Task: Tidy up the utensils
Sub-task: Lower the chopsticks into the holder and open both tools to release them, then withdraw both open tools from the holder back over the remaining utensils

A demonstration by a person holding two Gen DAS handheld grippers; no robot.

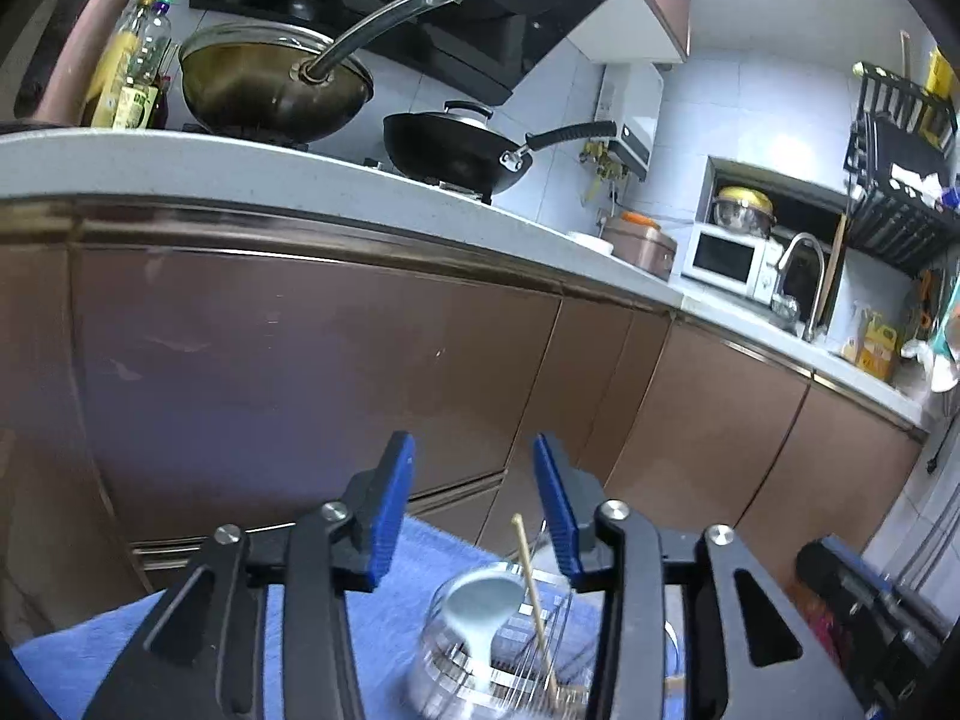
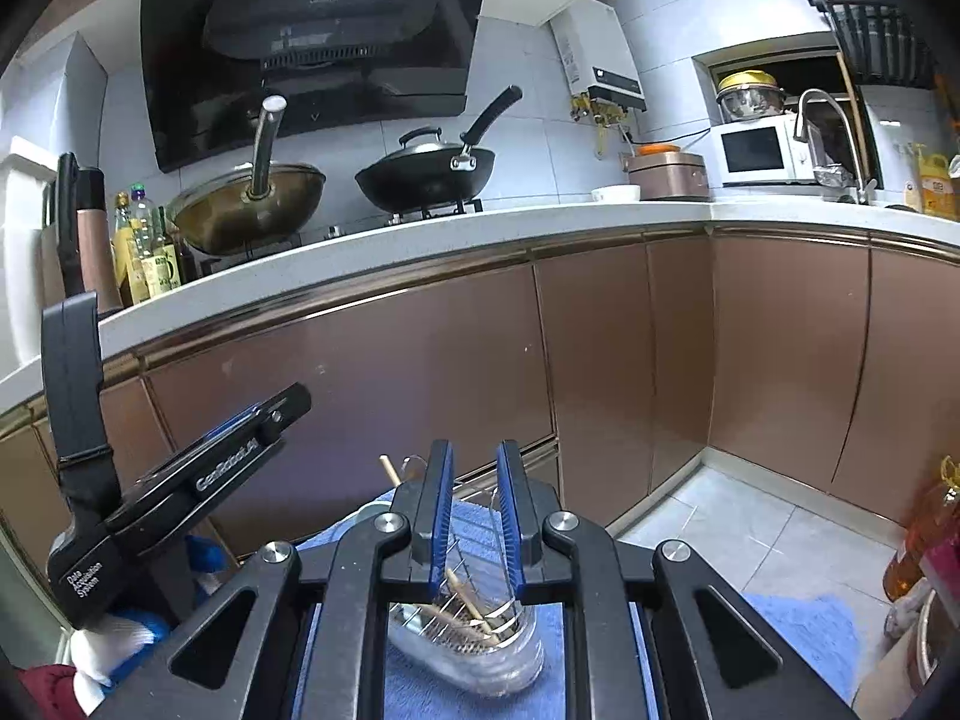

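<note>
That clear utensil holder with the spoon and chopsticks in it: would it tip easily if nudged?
Probably. The clear utensil holder looks light, and the chopstick and spoon stand tall inside, raising its balance. The soft blue towel underneath may add wobble.

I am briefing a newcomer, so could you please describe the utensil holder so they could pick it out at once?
Below the long white kitchen counter with brown cabinet fronts, a blue towel is spread out. On it stands a clear, rounded plastic utensil holder with a wire rack inside. It alone holds a pale blue spoon and wooden chopsticks.
</note>
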